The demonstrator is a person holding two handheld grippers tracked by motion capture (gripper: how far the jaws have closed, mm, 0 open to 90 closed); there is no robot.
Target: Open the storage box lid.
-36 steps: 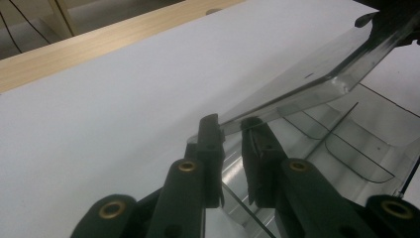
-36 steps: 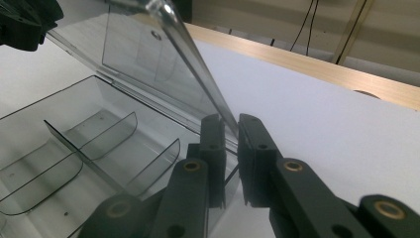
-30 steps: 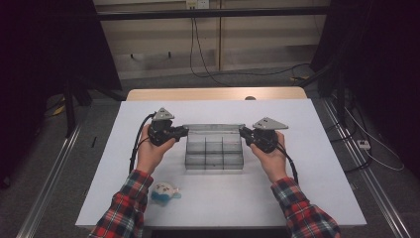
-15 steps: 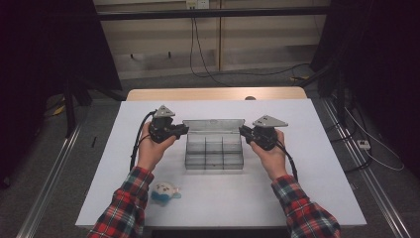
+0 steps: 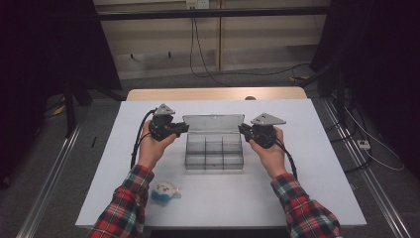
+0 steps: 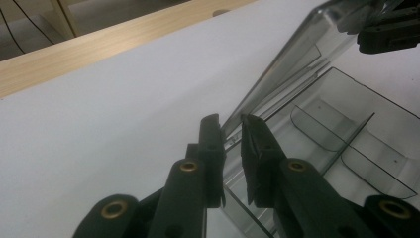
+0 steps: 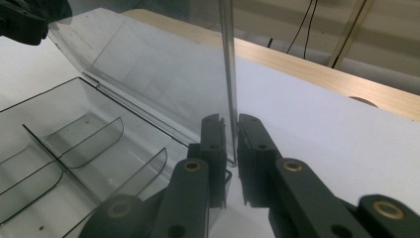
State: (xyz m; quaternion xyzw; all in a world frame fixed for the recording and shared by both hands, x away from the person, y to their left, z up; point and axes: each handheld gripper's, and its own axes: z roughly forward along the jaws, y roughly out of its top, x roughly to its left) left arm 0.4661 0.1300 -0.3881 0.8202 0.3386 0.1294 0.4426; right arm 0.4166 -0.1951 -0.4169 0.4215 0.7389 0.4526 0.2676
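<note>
A clear plastic compartment box (image 5: pixel 214 151) sits mid-table on the white table (image 5: pixel 317 163), its lid (image 5: pixel 214 124) raised upright. The left gripper (image 5: pixel 184 129) pinches the lid's left edge; the right gripper (image 5: pixel 242 130) clamps its right edge, jaws closed on the thin plastic. From above, both fingertips are hard to make out. A small blue-and-white toy (image 5: pixel 163 192) lies near the left sleeve, its details blurred
</note>
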